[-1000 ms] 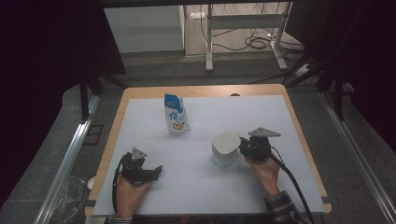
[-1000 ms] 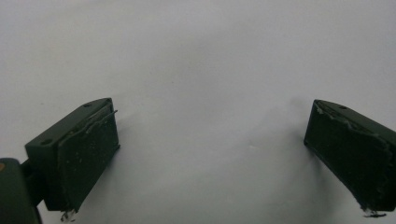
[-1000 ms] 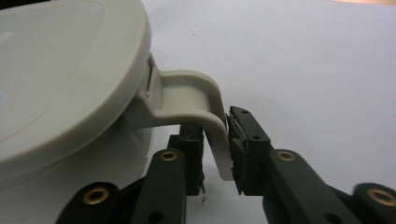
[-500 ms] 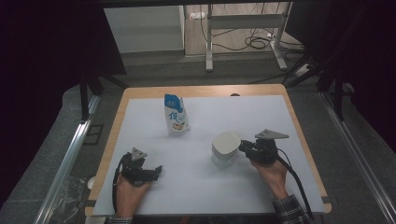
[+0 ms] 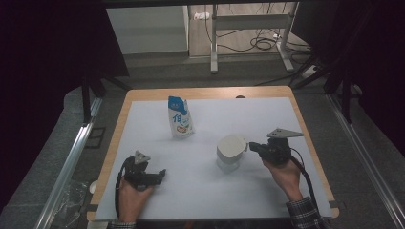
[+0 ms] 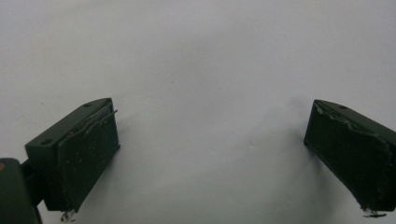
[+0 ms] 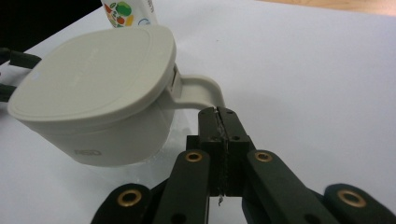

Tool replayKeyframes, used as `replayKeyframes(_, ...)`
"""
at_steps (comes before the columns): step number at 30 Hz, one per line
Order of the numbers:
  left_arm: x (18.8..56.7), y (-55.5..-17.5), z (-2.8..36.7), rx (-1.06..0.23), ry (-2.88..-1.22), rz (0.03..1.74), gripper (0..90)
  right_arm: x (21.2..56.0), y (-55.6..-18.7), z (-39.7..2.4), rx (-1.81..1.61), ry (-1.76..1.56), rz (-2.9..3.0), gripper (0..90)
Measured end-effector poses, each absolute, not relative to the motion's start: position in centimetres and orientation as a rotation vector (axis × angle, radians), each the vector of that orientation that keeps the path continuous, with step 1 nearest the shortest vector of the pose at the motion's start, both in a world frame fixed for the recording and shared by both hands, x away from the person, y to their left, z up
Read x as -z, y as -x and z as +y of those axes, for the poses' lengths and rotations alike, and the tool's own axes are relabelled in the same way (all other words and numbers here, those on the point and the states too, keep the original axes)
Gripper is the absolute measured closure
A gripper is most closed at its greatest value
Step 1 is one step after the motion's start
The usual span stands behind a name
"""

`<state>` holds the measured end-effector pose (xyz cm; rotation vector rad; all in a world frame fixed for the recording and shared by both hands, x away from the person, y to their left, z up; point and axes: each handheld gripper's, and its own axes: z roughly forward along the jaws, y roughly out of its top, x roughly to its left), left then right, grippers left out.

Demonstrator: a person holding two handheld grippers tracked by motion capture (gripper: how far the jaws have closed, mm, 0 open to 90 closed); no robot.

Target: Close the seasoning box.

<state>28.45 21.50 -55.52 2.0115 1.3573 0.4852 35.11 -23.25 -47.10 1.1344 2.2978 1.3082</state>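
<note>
White-lidded cup [image 5: 230,150] mid-sheet, room all round

The lidded cup [image 5: 230,151] sits right of and nearer than the pouch [image 5: 180,118] on the mat [image 5: 248,191].

The lidded off-white plastic jug [image 7: 93,102] at nine o'clock in the right gripper view looks smooth and matt, its curved plastic handle [image 7: 198,91] the same. The blue-and-white printed paper carton [image 5: 180,117], at eleven o'clock on the table, has a faint sheen. The white paper-like sheet [image 5: 267,119] is matt and smooth over a pale wooden tabletop [image 5: 143,94]. The right gripper [image 7: 219,113] is black matt plastic with brass-coloured metal rivets; the left gripper [image 6: 210,154] has dull, scuffed rubbery pads [image 6: 88,154].
</note>
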Motion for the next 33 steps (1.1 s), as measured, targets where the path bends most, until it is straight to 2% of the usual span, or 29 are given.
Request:
replayKeyframes(18, 55.5, -28.5, 21.5, -0.486, -2.016, 1.354, 2.8, 43.6, -35.8, -22.1, -1.335, -1.047, 2.292, 89.1)
replayKeyframes(33, 55.5, -28.5, 21.5, -0.486, -2.006, 1.359, 2.9, 43.2, -36.0, -20.3, -1.323, -0.970, 2.322, 89.0)
